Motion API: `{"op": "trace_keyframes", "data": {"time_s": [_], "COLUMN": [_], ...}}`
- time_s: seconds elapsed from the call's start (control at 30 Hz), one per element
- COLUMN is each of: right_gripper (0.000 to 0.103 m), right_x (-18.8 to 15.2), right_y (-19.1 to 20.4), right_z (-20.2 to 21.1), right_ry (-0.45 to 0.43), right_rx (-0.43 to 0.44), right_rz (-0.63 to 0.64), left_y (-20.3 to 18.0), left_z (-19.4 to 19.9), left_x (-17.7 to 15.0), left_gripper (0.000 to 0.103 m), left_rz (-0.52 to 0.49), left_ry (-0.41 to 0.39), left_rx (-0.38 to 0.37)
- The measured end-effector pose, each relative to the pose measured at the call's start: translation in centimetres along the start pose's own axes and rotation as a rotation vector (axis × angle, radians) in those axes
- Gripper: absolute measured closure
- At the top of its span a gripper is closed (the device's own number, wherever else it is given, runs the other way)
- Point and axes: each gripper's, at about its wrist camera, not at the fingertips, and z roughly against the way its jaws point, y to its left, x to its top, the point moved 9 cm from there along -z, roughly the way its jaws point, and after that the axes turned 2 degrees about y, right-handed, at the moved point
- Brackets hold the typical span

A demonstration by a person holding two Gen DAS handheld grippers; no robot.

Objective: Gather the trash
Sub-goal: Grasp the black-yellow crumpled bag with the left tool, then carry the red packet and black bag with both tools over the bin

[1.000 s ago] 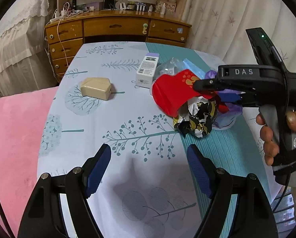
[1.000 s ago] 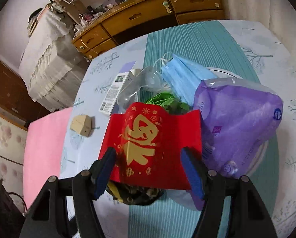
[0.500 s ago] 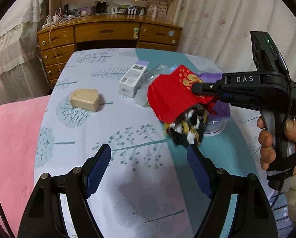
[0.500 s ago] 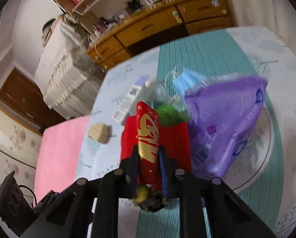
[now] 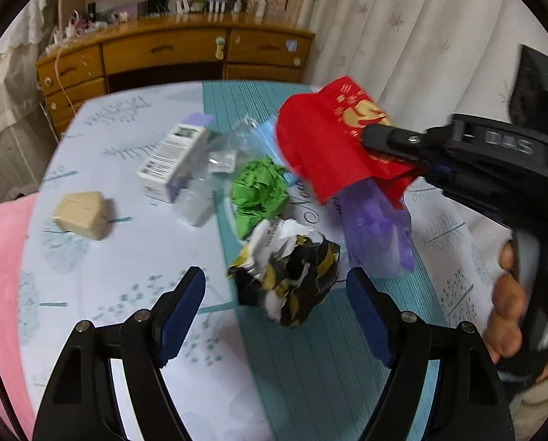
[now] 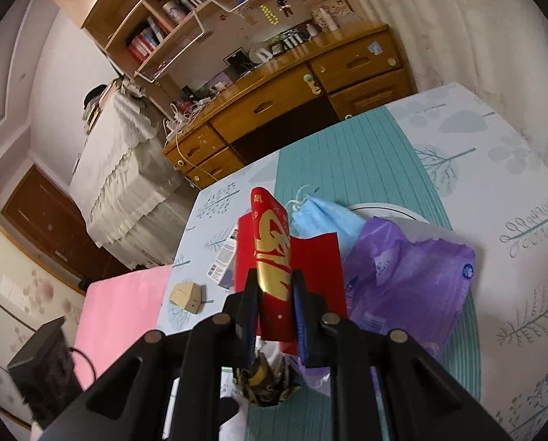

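My right gripper (image 6: 274,294) is shut on a folded red envelope with gold print (image 6: 270,257), held above the table; the left wrist view shows that gripper (image 5: 384,136) pinching the envelope (image 5: 318,147) from the right. Below it lie a purple plastic bag (image 5: 376,235), crumpled green paper (image 5: 259,191) and a crumpled black, white and gold wrapper (image 5: 288,275). My left gripper (image 5: 274,290) is open just above the table. The wrapper sits ahead between its blue pads, untouched. A blue face mask (image 6: 321,220) lies beside the purple bag (image 6: 409,279).
A white carton (image 5: 171,161), clear plastic (image 5: 215,169) and a tan box (image 5: 82,213) lie on the tablecloth (image 5: 126,257) to the left. A white plate (image 6: 384,211) is under the pile. Pink bedding (image 5: 2,257) borders the left; a wooden desk (image 5: 163,51) stands behind.
My right gripper closed on the red envelope and lifted it, which uncovered the green paper and the wrapper. My left gripper moved right, so the wrapper now lies between its fingers.
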Motion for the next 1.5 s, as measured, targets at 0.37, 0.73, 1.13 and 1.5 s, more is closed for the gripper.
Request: {"op": "trace_keyframes", "data": {"time_s": [0.37, 0.73, 1.13, 1.5], "right_gripper": [0.087, 0.087, 0.087, 0.087], "right_x": [-0.5, -0.3, -3.6, -18.6], "right_y": [-3.2, -3.1, 0.3, 3.9], "right_z": [1.5, 6.6, 15.1, 21.6], "right_ry": [-0.005, -0.08, -0.136, -0.064], "right_rx": [0.064, 0.115, 0.155, 0.149], "right_rz": [-0.061, -0.048, 0.008, 0.193], "left_y": [-0.8, -1.2, -5.2, -8.1], "left_z": [-5.7, -1.4, 11.6, 18.9], "left_x": [0.3, 0.2, -3.0, -15.1], "left_gripper": [0.025, 0.046, 0.047, 0.047], "left_rz": [0.034, 0.023, -0.091, -0.121], "left_ry": [0.095, -0.019, -0.15, -0.205], "left_rx": [0.085, 0.07, 0.06, -0.008]}}
